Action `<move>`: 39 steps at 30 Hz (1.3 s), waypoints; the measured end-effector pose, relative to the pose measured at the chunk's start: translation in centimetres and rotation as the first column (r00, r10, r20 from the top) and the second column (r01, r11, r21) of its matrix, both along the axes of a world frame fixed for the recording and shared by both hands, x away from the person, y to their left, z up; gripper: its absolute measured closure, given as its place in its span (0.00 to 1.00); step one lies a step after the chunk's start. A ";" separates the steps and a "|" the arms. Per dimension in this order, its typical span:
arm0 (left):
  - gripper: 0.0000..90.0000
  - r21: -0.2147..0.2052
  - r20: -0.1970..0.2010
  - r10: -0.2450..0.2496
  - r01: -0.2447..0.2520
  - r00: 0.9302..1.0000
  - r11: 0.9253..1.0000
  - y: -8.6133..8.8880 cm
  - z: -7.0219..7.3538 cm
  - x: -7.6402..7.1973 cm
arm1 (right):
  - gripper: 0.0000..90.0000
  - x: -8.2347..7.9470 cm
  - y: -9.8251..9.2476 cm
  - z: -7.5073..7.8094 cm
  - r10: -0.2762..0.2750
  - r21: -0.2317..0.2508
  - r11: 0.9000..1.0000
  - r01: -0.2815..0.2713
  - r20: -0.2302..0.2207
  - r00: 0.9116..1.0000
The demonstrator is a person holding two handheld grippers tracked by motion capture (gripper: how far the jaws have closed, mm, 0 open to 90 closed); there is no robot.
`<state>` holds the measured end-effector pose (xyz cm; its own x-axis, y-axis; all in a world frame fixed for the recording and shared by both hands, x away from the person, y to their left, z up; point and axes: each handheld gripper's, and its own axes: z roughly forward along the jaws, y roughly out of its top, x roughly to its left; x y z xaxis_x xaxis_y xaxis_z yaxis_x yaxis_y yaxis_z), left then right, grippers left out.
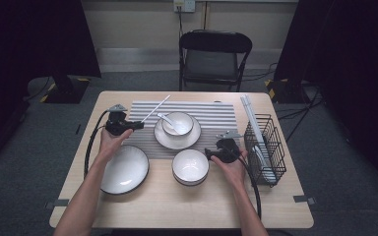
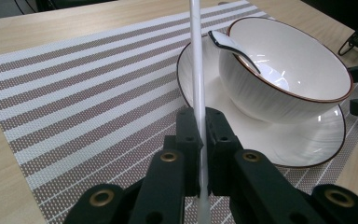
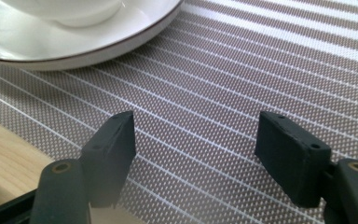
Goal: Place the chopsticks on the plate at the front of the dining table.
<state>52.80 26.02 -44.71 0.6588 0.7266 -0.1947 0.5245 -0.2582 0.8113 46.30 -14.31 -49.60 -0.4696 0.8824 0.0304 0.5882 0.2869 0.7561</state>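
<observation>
High view: left claw (image 1: 139, 125) grips a white chopstick (image 1: 156, 108) beside the bowl (image 1: 177, 123); right claw (image 1: 208, 153) gapes empty.

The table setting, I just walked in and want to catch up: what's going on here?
A person is laying a place setting with a handheld gripper in each hand. The left gripper is shut on a white chopstick, held over the striped placemat beside a bowl with a spoon on a plate. The right gripper is open with nothing between its jaws, low over the placemat. A large plate, another bowl and a wire rack also stand on the table.
</observation>
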 end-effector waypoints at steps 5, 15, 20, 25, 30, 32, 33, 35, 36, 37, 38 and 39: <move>0.95 -0.016 -0.021 0.002 -0.003 1.000 1.000 0.1 -0.2 0.2 | 0.31 0.0 0.1 -0.3 -0.001 -0.017 1.000 0.001 0.001 1.000; 0.95 -0.004 -0.059 -0.013 0.013 0.998 1.000 -1.2 -1.1 0.4 | 0.30 -0.3 0.3 -0.4 0.000 -0.039 0.999 0.000 0.015 1.000; 0.95 0.021 -0.082 -0.020 0.022 0.996 1.000 -1.9 -2.1 0.5 | 0.30 -0.3 0.3 -0.4 0.000 -0.040 0.999 0.000 0.015 1.000; 0.95 0.020 -0.095 -0.027 0.029 0.995 0.999 -2.6 -2.4 0.6 | 0.30 -0.3 0.3 -0.4 0.001 -0.040 0.999 0.000 0.016 1.000; 0.95 0.032 -0.100 -0.037 0.041 0.994 0.999 -3.3 -2.7 0.5 | 0.30 -0.3 0.3 -0.4 0.000 -0.041 0.999 0.000 0.015 1.000; 0.95 0.038 -0.101 -0.037 0.041 0.994 0.998 -3.5 -2.8 0.5 | 0.30 -0.3 0.3 -0.4 0.001 -0.041 0.999 0.000 0.016 1.000; 0.95 0.038 -0.101 -0.037 0.041 0.994 0.998 -3.5 -2.8 0.5 | 0.30 -0.3 0.3 -0.4 0.001 -0.041 0.999 0.000 0.016 1.000; 0.95 0.035 -0.107 -0.039 0.043 0.993 0.998 -3.5 -2.9 0.5 | 0.30 -0.3 0.4 -0.4 -0.003 -0.041 0.999 0.004 0.015 1.000; 0.95 0.039 -0.109 -0.038 0.043 0.993 0.998 -3.6 -3.0 0.5 | 0.30 -0.3 0.4 -0.4 -0.005 -0.040 0.999 0.005 0.014 1.000; 0.95 0.039 -0.109 -0.038 0.043 0.993 0.998 -3.6 -3.0 0.5 | 0.30 -0.3 0.4 -0.4 -0.005 -0.040 0.999 0.005 0.014 1.000; 0.95 0.037 -0.113 -0.038 0.043 0.993 0.998 -3.5 -3.0 0.5 | 0.30 -0.3 0.4 -0.4 -0.006 -0.040 0.999 0.006 0.014 1.000; 0.95 0.034 -0.115 -0.038 0.042 0.993 0.999 -3.5 -3.0 0.5 | 0.30 -0.4 0.4 -0.4 -0.006 -0.040 0.999 0.007 0.014 1.000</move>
